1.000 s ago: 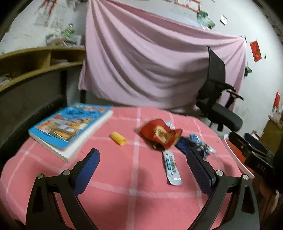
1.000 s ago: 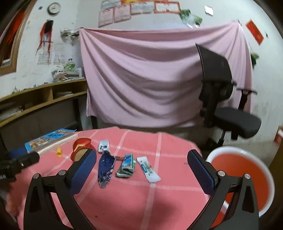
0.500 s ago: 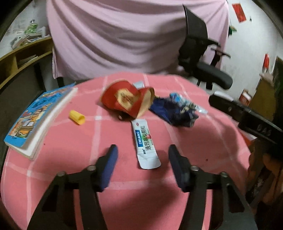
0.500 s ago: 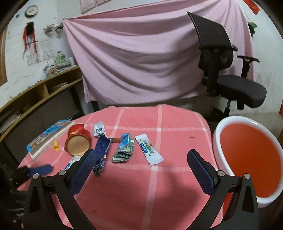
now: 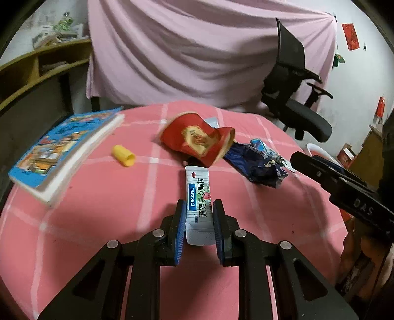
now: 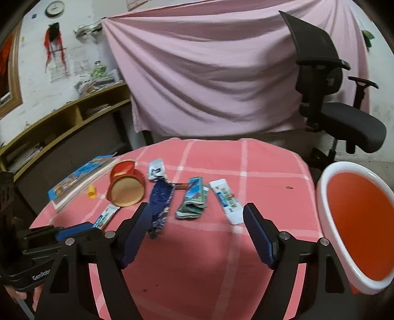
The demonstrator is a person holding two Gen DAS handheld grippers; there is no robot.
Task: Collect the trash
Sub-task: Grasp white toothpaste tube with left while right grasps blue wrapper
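Left claw has just been closing, pads now flanking and touching a white sachet lying flat on the desk. Right claw half spread, also closing, nothing between pads; wrappers beyond, bin right.

A pink sheet hangs over the white wall far ahead of the fingers. To its right stands a black office chair, to its left a wooden shelf with papers. A round clock hangs high on the left.
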